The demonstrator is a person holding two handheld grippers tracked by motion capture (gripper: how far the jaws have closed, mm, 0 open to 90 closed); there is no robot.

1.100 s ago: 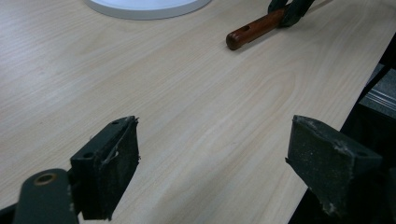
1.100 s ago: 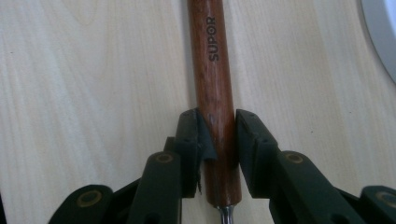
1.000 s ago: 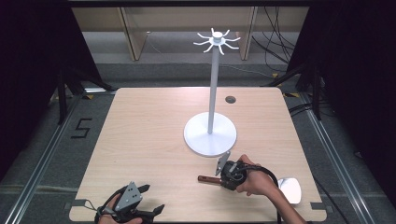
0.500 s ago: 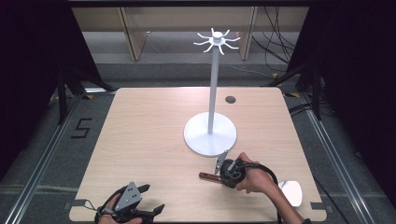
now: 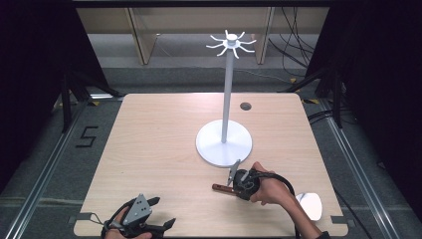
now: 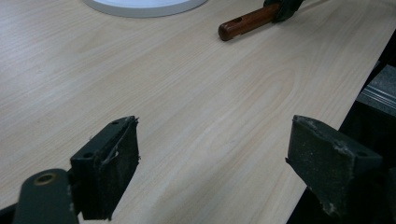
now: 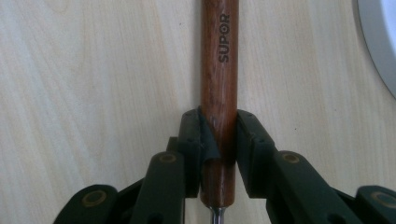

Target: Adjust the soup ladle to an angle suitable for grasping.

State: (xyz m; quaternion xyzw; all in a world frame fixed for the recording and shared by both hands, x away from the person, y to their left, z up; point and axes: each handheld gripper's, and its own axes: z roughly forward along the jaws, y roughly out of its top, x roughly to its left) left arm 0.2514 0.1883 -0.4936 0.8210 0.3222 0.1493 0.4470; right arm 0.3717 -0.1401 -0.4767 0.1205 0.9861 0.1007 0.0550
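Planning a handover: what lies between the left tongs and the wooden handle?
Bare tabletop. In the left gripper view, just wood grain runs from the open left tongs to the wooden handle.

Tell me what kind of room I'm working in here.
Probably a lab recording station, not a kitchen: a bare wooden table on grey carpet, black curtains on both sides, loose cables behind, and a floor marking "5".

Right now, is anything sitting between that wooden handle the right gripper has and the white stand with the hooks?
Nothing visible does. The right gripper is shut on the wooden handle, which lies just in front of the white stand. Bare table separates the two. The left gripper rests open, off to the side at the near edge.
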